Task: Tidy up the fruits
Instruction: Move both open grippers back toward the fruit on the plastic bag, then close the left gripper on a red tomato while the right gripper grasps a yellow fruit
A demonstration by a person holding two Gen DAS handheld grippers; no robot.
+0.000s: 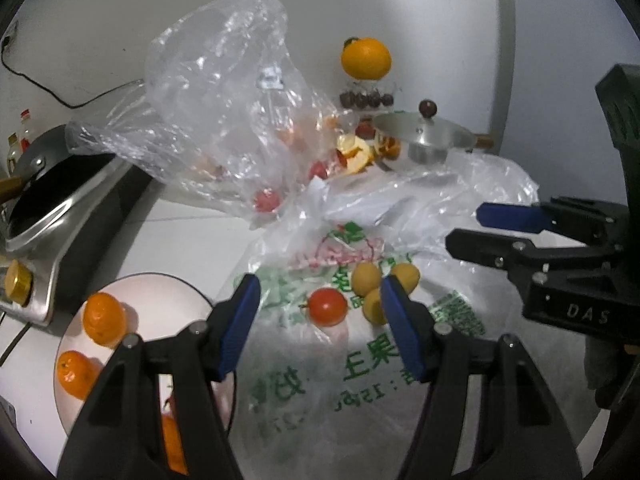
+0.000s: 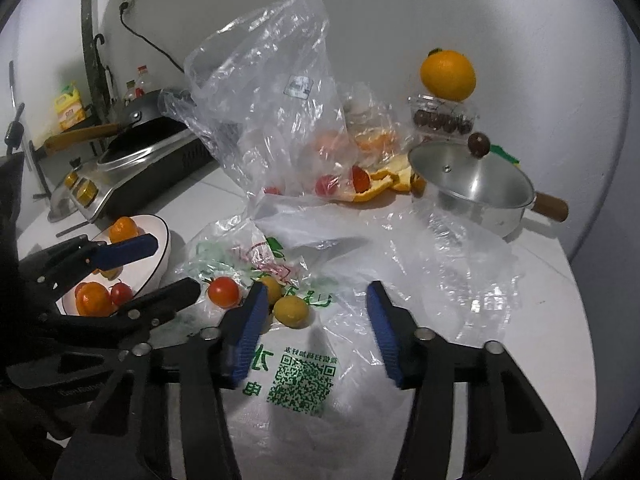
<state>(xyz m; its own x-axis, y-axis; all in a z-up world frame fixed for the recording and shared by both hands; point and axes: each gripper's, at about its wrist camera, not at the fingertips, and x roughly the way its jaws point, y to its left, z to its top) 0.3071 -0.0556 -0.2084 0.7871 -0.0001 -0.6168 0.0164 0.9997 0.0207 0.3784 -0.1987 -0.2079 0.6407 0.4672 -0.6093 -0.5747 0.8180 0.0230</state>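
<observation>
Left wrist: left gripper spread, empty; red tomato on bag between fingertips.

Upright clear bag and pot block the far counter; printed bag lies open.

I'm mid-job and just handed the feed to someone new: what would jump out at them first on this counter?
Probably the big orange perched on a clear box of dark fruit by the back wall, above the steel pot. Next, the tall crumpled clear bag mid-counter with red fruit showing through its base. Nearest, a red tomato and small yellow fruits lie on the printed bag just ahead of the left claw, beside a white plate holding mandarins.
</observation>
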